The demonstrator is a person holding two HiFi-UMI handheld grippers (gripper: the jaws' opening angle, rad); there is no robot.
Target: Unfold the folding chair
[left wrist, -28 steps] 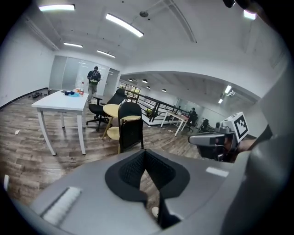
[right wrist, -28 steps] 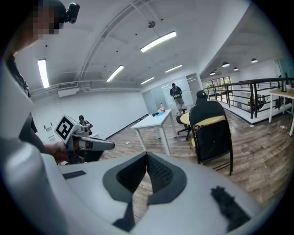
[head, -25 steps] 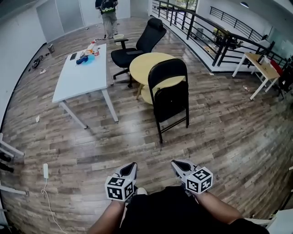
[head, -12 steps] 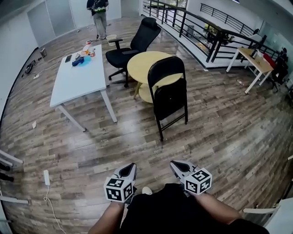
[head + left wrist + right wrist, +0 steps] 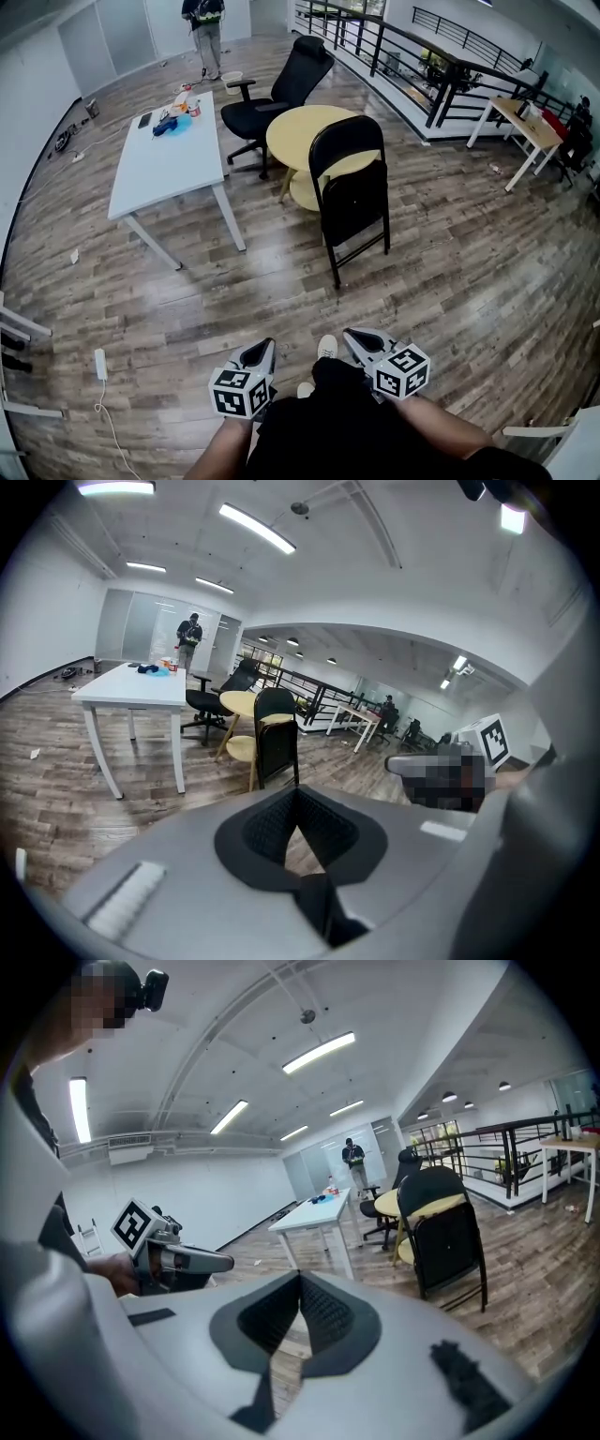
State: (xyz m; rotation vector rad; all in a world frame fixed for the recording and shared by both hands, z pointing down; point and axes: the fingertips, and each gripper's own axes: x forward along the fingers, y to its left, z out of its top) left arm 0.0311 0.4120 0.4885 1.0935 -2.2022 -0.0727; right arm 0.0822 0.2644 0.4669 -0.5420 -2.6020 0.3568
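Note:
A black folding chair (image 5: 351,195) stands folded and upright on the wood floor, leaning near a round yellow table (image 5: 314,139). It shows in the left gripper view (image 5: 276,733) and the right gripper view (image 5: 445,1234) too, some way ahead. My left gripper (image 5: 263,348) and right gripper (image 5: 357,337) are low in the head view, side by side, both shut and empty, well short of the chair. A shoe (image 5: 325,348) shows between them.
A white table (image 5: 166,152) with small items stands at left. A black office chair (image 5: 281,96) sits behind the round table. A railing (image 5: 424,70) runs along the right, with a desk (image 5: 522,127) beyond. A person (image 5: 205,28) stands far back. A power strip (image 5: 100,364) lies at left.
The chair and tables sit slightly nearer and lower in the head view. Both grippers stay shut, side by side. A shoe now shows stepping forward between them.

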